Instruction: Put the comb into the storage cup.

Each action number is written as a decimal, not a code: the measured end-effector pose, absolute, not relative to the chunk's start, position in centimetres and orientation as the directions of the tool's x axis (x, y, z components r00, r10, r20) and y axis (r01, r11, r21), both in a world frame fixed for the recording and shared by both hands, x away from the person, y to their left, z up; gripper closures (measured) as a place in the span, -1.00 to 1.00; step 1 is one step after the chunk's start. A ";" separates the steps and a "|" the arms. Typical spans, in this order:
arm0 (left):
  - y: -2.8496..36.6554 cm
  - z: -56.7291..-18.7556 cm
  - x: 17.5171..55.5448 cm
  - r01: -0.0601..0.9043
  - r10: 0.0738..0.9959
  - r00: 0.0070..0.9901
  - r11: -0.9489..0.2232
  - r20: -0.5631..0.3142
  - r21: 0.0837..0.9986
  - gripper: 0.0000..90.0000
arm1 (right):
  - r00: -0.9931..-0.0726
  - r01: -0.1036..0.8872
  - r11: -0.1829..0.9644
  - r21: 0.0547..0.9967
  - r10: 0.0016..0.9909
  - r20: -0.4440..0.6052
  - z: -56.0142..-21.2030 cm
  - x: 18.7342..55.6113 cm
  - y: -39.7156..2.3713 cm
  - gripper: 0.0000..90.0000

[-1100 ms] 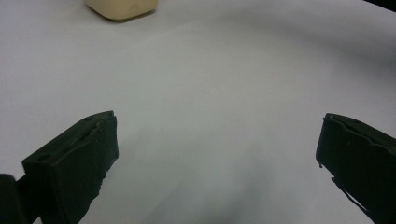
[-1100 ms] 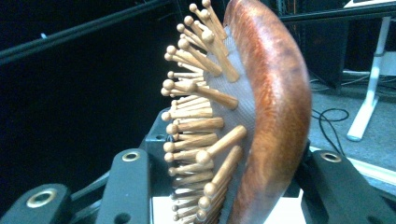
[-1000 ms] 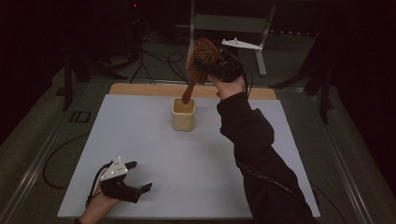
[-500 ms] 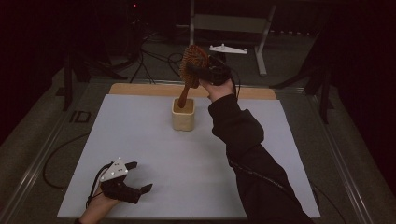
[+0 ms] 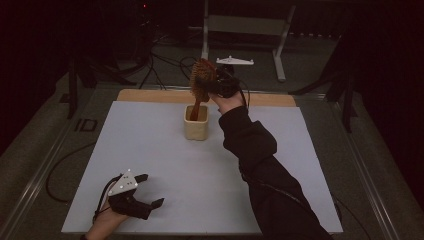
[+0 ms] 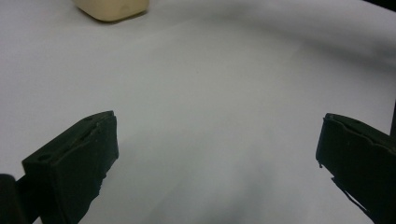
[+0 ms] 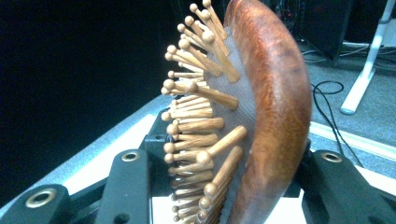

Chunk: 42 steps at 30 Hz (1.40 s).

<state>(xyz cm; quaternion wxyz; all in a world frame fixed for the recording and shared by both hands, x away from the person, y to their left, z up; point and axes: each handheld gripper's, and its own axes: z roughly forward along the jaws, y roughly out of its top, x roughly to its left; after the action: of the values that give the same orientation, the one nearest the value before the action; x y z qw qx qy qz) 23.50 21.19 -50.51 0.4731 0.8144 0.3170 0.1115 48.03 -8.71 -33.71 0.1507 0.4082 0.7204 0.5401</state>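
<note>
**Hairbrush Held Handle-Down in the Cup by the Right Tool**

The wooden hairbrush (image 5: 201, 82) is being gripped at its head by the right tool (image 5: 214, 84), whose jaws are being kept clamped on it. In the right gripper view the reddish-brown back of the hairbrush (image 7: 275, 102) is being pressed by one jaw, while the wooden bristles are being faced toward the other jaw. The brush is being held nearly upright, tilted slightly, with its head above and its handle pointing down.

The handle is being positioned inside the mouth of the cream cup (image 5: 196, 122); whether the handle tip is touching the bottom cannot be told. The cup is being supported upright on the white surface (image 5: 165, 165), toward its far middle, just in front of the wooden strip (image 5: 150, 96) along the far edge.

The left tool (image 5: 149, 190) is being rested at the near left corner of the surface, well apart from the cup. Its jaws are being held wide apart, with nothing between them. In the left gripper view the base of the cup (image 6: 112, 9) is being shown at the upper edge, beyond the bare surface (image 6: 219, 116).
</note>
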 end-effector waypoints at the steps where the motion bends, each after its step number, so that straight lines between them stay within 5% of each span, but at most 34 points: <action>1: 21.2 -50.5 23.5 0.410 0.621 0.775 -0.353 -0.117 0.841 -1.00 | -0.620 0.428 0.083 0.900 0.751 0.226 -33.9 48.0 -8.6 0.16; 42: 21.3 -50.7 23.5 0.406 0.623 0.775 -0.360 -0.108 0.840 -1.00 | -0.619 0.503 0.113 0.857 0.739 0.266 -38.8 48.8 -7.6 0.15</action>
<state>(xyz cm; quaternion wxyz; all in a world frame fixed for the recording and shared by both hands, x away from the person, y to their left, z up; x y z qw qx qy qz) 23.45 21.25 -50.68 0.4700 0.8164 0.3151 0.1152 48.83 -7.59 -38.78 0.1146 0.4211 0.7372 0.5159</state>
